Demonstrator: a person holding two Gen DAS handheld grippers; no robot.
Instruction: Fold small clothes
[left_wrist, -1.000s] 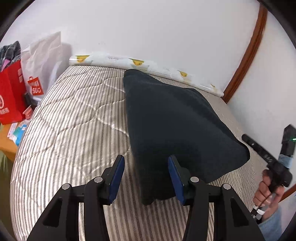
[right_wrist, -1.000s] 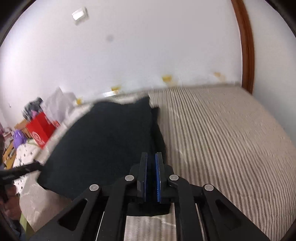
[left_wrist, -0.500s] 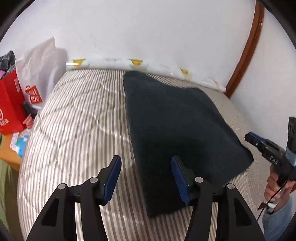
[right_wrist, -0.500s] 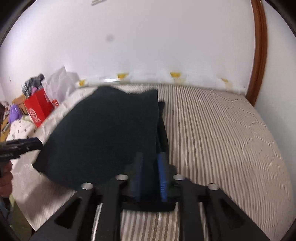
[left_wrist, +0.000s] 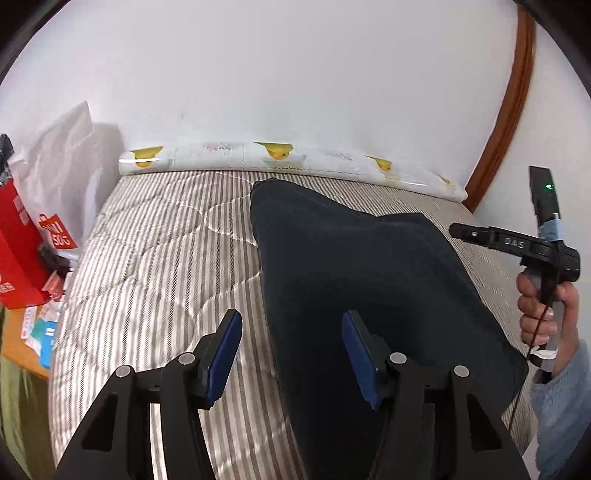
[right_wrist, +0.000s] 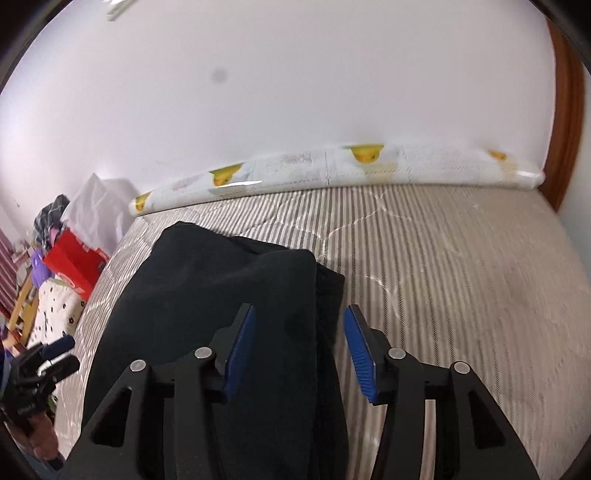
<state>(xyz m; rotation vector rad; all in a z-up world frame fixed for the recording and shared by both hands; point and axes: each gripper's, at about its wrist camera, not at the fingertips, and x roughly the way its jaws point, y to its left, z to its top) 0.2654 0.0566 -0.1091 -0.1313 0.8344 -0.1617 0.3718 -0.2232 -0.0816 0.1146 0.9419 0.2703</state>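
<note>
Left claw: the left gripper (left_wrist: 291, 354) has its jaws spread, blue pads bare; the near left edge of the dark garment (left_wrist: 369, 280) runs between them, touching neither pad.
Right claw: the right gripper (right_wrist: 299, 350) has jaws opening, spread over the garment's (right_wrist: 221, 306) folded right edge; the cloth lies between the pads, unpressed.
Garment: dark, thick, folded over itself, flat on the mattress (left_wrist: 155, 258), its far corner just short of the duck-print roll (left_wrist: 288, 157).
Only in the left view: the right hand (left_wrist: 543, 302) gripping the right gripper's handle beside the garment's right edge, a blue fleecy sleeve (left_wrist: 557, 402) below it, a green light on the handle's upright part.
Only in the right view: the garment's doubled layers at its right edge, a wide bare stretch of mattress (right_wrist: 443, 280) right of the garment, the left gripper (right_wrist: 48, 354) small at the garment's left, a spotted white cloth (right_wrist: 55, 310) beyond it.
Surface: quilted mattress with fine grey and cream stripes.
Room: white wall behind the roll; a curved brown wooden trim (left_wrist: 506, 110) at the roll's right end; a red shopping bag (left_wrist: 18, 251) and a white bag (left_wrist: 62, 155) left of the mattress.
</note>
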